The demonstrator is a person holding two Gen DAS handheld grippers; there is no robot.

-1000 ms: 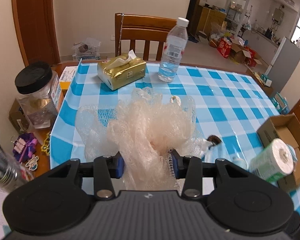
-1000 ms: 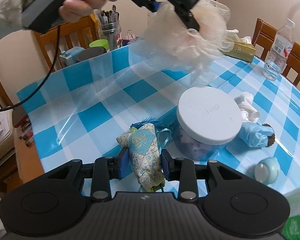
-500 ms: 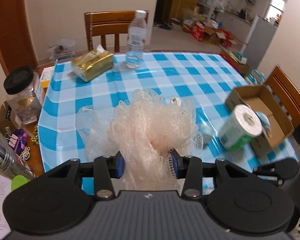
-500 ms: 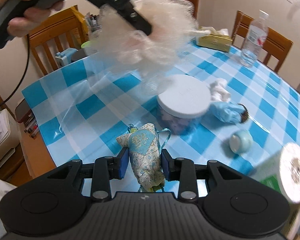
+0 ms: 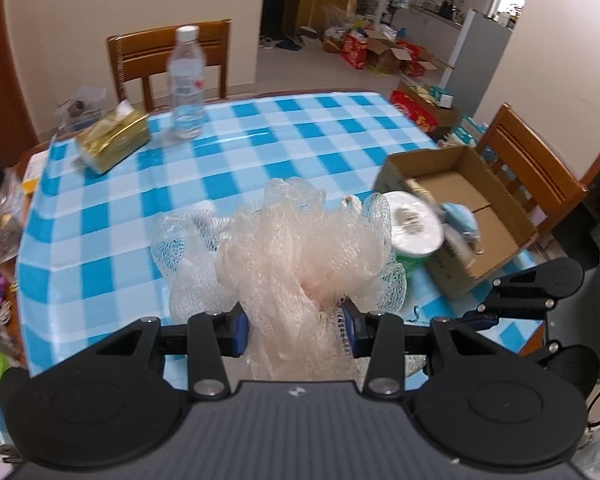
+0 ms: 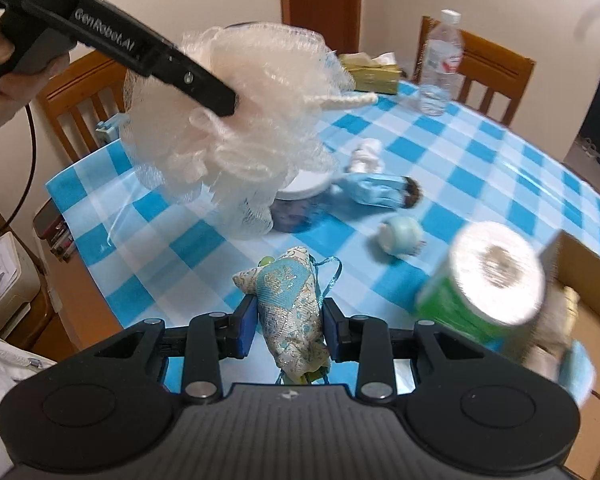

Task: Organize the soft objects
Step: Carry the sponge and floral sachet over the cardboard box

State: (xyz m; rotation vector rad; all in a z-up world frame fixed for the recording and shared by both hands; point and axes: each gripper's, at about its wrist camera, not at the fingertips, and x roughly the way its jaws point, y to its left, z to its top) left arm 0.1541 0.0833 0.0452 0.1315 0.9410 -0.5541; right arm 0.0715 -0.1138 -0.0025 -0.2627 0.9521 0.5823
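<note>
With both tools raised above the table point(image 5: 300, 128), I hold one soft item in each. My left gripper point(image 5: 296, 326) is clamped on a peach mesh bath pouf point(image 5: 300, 248); the blue pads press into its gathered base from either side, and the netting billows forward and upward beyond the fingertips. In the right wrist view the same pouf point(image 6: 244, 120) hangs in the air above the blue-and-white checked tablecloth point(image 6: 480, 152), with my left hand point(image 6: 4, 76) gripping the tool's handle at the upper left.

My right gripper point(image 6: 288, 326) is clamped on a pale blue brocade sachet point(image 6: 292, 308). The sachet stands roughly upright between the pads, its pointed top projecting past the fingertips and a thin blue ribbon looping off to its right.

Items lying on the tablecloth:
- a jar with a white lid point(image 6: 308, 184), partly hidden behind the pouf;
- a light blue doll-like figure point(image 6: 380, 190) on its side, just right of the jar;
- a small white cloth item point(image 6: 366, 154) beyond that figure;
- a small round pale green item point(image 6: 402, 234) nearer to me;
- a gold tissue pack point(image 5: 114, 142) and a clear water bottle point(image 5: 186, 84) at the far edge, near a wooden chair point(image 5: 168, 52).

An open cardboard box point(image 5: 472, 208) sits at the table's right edge. A toilet paper roll in green wrapping point(image 5: 414, 228) stands just beside its near wall, blurred in both views. A light blue soft item point(image 5: 460, 220) lies inside the box, against the near wall.
</note>
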